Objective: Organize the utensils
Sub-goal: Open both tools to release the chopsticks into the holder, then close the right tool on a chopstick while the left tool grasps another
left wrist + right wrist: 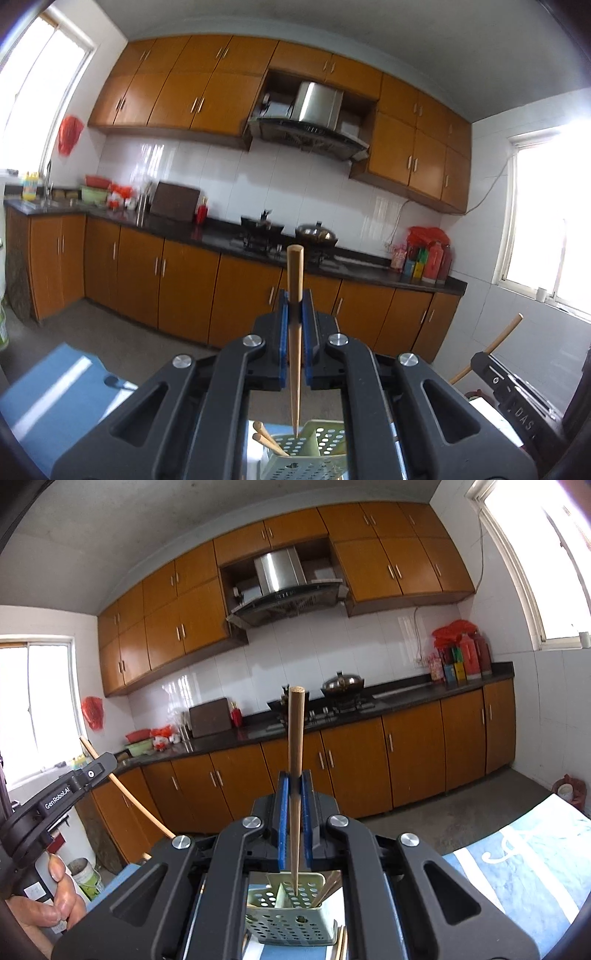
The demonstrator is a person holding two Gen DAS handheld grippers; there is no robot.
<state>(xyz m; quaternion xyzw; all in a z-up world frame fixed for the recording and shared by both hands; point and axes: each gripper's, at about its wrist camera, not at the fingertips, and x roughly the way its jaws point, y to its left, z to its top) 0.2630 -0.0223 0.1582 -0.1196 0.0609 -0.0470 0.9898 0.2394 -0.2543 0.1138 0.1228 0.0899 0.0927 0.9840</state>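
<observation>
Holding each gripper shut on one chopstick, we kept the left gripper (pixel 294 308) and right gripper (pixel 294 788) above the perforated green holder (pixel 286 921).

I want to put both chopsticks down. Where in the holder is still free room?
The holder has two compartments, split by a divider. The one under the right chopstick tip looks bare. The other is crowded with chopsticks leaning inside.
</observation>
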